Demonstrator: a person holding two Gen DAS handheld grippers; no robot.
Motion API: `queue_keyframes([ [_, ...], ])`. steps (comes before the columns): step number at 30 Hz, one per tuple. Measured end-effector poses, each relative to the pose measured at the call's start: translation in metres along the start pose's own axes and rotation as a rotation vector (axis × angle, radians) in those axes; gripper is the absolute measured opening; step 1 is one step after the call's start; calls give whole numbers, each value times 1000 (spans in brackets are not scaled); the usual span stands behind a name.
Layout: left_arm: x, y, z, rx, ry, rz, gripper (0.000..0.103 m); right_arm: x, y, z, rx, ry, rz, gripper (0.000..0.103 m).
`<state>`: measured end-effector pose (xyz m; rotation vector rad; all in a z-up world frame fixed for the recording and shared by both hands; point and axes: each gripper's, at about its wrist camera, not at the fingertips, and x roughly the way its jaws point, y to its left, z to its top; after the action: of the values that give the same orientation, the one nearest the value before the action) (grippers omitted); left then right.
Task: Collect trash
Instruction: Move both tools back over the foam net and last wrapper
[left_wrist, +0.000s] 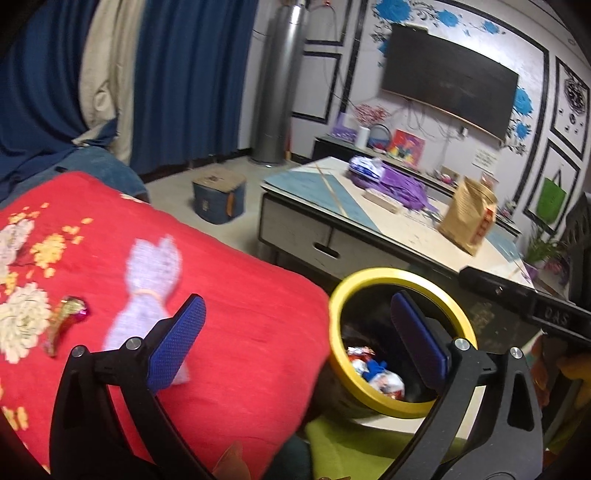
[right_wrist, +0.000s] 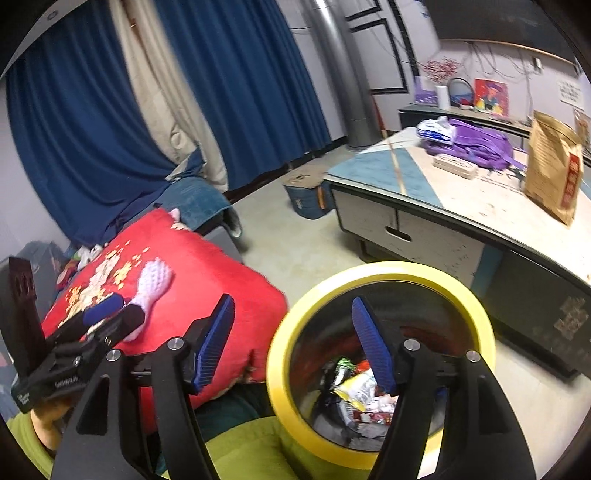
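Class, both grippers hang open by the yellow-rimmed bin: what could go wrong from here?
1. The candy wrapper on the red quilt lies far from the bin and may be missed.
2. The pale purple sock beside it might get binned as trash.

Red quilt (left_wrist: 229, 295), candy wrapper (left_wrist: 66, 317), lilac sock (left_wrist: 147, 284)

Left hand-held gripper (left_wrist: 295, 343) and right hand-held gripper (right_wrist: 295, 347), jaws apart, empty.

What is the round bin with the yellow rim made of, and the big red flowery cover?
Round bin with the yellow rim: likely plastic; smooth, slightly glossy rim. Red flowery cover: soft woven or fleecy cloth, matte, bulging at its edge.
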<state>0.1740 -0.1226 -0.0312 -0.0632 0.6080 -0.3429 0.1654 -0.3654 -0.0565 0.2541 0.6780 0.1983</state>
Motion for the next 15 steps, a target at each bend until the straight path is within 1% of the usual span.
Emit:
queue_keyframes([
  [7, -18, 37, 7, -44, -54, 108, 92, 18, 44, 4, -68, 32, 84, 66],
  [13, -33, 68, 7, -70, -88, 187, 92, 33, 85, 2, -138, 63, 143, 66],
  [15, -38, 78, 7, -77, -99, 213, 92, 38, 100, 1, -162, 69, 167, 69],
])
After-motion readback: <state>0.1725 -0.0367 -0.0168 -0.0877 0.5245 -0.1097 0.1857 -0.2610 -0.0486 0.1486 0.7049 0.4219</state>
